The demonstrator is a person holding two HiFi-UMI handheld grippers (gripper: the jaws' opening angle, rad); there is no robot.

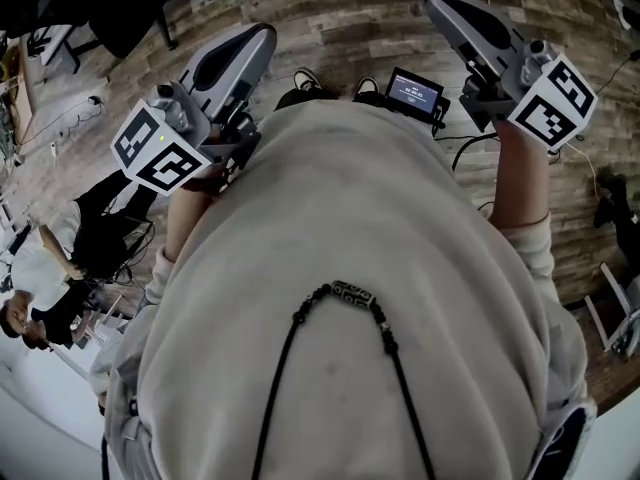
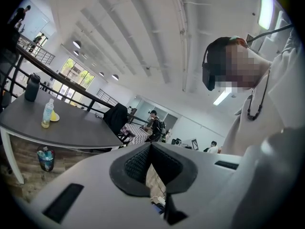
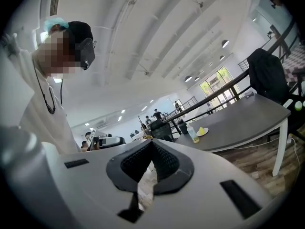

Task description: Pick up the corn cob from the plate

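Far off on a grey table (image 2: 71, 128) lies a yellow corn cob (image 2: 54, 115) on a small plate, beside a clear bottle (image 2: 47, 113). In the right gripper view the same corn cob (image 3: 201, 130) rests on its plate (image 3: 206, 133) on that table (image 3: 238, 123). Both grippers are held close to my chest, far from the table. My left gripper (image 2: 151, 146) is shut with nothing between its pads, and its body shows in the head view as the left gripper (image 1: 258, 36). My right gripper (image 3: 152, 142) is also shut and empty; the head view shows the right gripper (image 1: 434, 4) over the wooden floor.
A dark flask (image 2: 32, 87) stands on the table's far end and a blue bin (image 2: 45, 159) sits beneath it. A black chair (image 3: 267, 73) stands by the table. A person (image 1: 45, 278) stands at my left. A small screen (image 1: 414, 92) lies on the floor ahead.
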